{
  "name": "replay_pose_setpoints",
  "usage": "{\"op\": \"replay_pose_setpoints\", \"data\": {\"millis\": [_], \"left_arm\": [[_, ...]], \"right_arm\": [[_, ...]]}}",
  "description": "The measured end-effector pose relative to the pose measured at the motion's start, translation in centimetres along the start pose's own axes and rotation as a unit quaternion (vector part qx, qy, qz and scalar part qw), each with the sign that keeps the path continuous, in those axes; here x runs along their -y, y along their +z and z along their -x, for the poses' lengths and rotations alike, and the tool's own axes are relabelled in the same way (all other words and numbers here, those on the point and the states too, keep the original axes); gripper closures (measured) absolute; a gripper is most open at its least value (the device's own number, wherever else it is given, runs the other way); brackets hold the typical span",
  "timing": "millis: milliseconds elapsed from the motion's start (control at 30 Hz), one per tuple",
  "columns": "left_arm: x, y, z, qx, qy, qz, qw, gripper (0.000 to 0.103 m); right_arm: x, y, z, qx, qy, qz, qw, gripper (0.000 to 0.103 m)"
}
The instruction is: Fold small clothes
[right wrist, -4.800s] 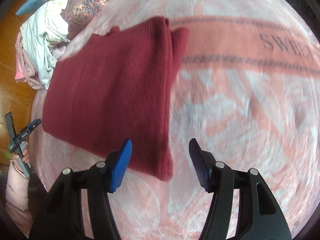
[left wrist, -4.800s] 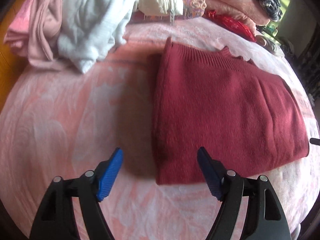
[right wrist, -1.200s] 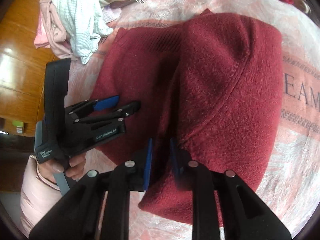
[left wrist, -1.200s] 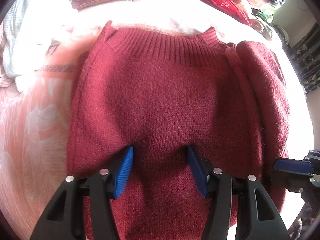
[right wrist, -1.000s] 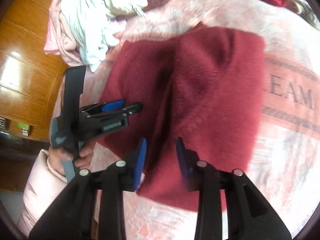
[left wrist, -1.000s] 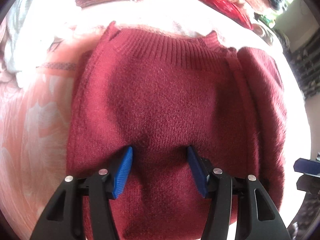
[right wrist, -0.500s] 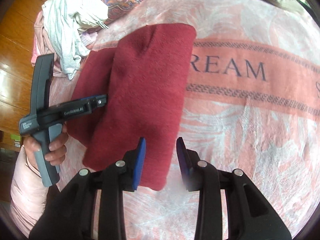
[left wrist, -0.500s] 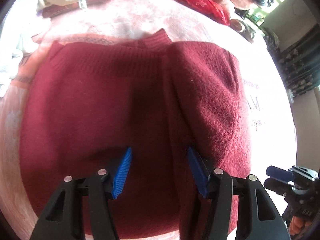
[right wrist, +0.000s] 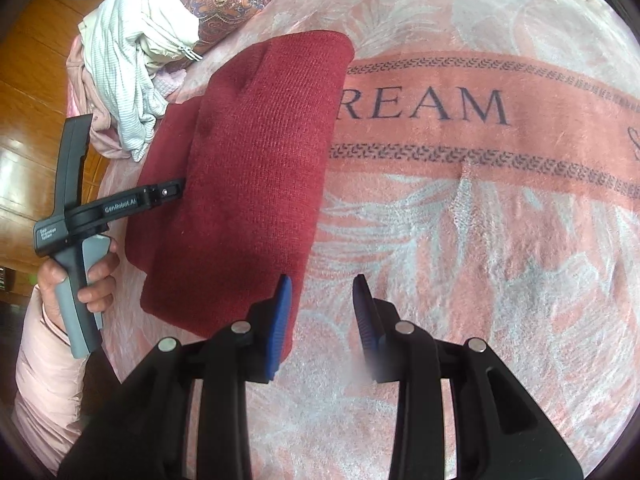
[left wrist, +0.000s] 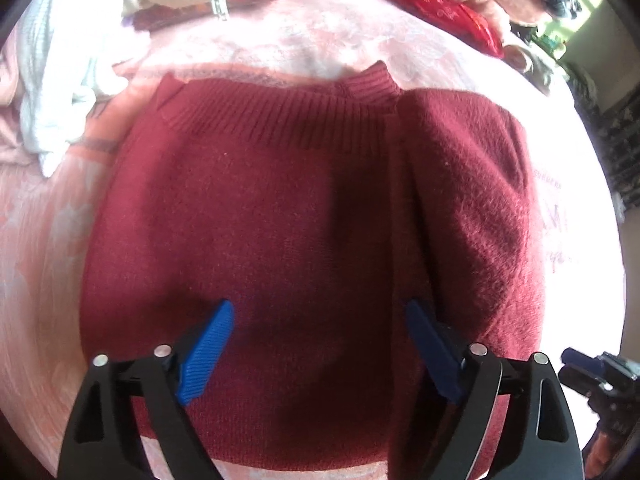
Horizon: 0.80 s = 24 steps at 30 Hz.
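Sweater (left wrist: 280,216), dark red knit, ribbed band along its 12 o'clock edge in the left wrist view; lies flat on a pink patterned blanket (right wrist: 480,240). One side panel is folded over the body at 3 o'clock, making a thicker doubled layer there. In the right wrist view it lies lengthwise from 12 to 8 o'clock (right wrist: 256,152).

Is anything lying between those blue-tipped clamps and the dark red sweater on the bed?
Nothing visible. The left gripper hangs open directly over the red sweater, its jaws having just opened. The right gripper is beside the sweater's edge, over bare blanket.
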<state>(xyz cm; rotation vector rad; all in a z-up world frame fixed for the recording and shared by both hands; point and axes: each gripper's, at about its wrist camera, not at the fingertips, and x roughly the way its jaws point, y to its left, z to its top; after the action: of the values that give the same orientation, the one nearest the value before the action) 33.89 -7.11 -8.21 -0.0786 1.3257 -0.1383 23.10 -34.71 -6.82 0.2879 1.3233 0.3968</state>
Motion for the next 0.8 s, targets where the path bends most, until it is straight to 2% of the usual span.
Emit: {"op": "replay_pose_setpoints", "data": {"millis": [67,133,167,333,433,567,700,800], "left_arm": [[-0.6,-0.1,0.6,0.010,0.008,0.009,0.9999,0.013],[-1.5,-0.5,1.6,0.027,-0.001,0.020,0.9995,0.010],[-2.0,-0.7,1.9,0.029,-0.002,0.021,0.9993,0.005],[-2.9,-0.6,0.7,0.008,-0.014,0.021,0.9997,0.005],[-2.0,-0.5,-0.2,-0.001,-0.043,0.016,0.9989,0.005],[-0.2,-0.6,-1.1,-0.007,-0.021,-0.003,0.9998,0.005],[-0.5,-0.7,-0.6,-0.003,-0.031,0.002,0.9995,0.005],[-2.2,-0.8,0.0,-0.009,-0.047,0.014,0.9987,0.005]], "right_arm": [[0.3,-0.1,0.0,0.001,-0.001,-0.002,1.000,0.070],[0.8,-0.2,0.0,0.002,0.003,-0.008,1.000,0.070],[1.0,-0.2,0.0,0.002,0.002,-0.010,1.000,0.070],[1.1,-0.3,-0.5,0.000,0.009,-0.015,1.000,0.070],[0.7,-0.2,-0.5,0.000,0.002,-0.006,1.000,0.070],[1.0,0.2,-0.2,0.004,0.005,-0.011,1.000,0.070],[1.4,0.0,-0.2,0.003,0.006,-0.008,1.000,0.070],[1.8,-0.2,-0.4,0.002,0.008,-0.012,1.000,0.070]]}}
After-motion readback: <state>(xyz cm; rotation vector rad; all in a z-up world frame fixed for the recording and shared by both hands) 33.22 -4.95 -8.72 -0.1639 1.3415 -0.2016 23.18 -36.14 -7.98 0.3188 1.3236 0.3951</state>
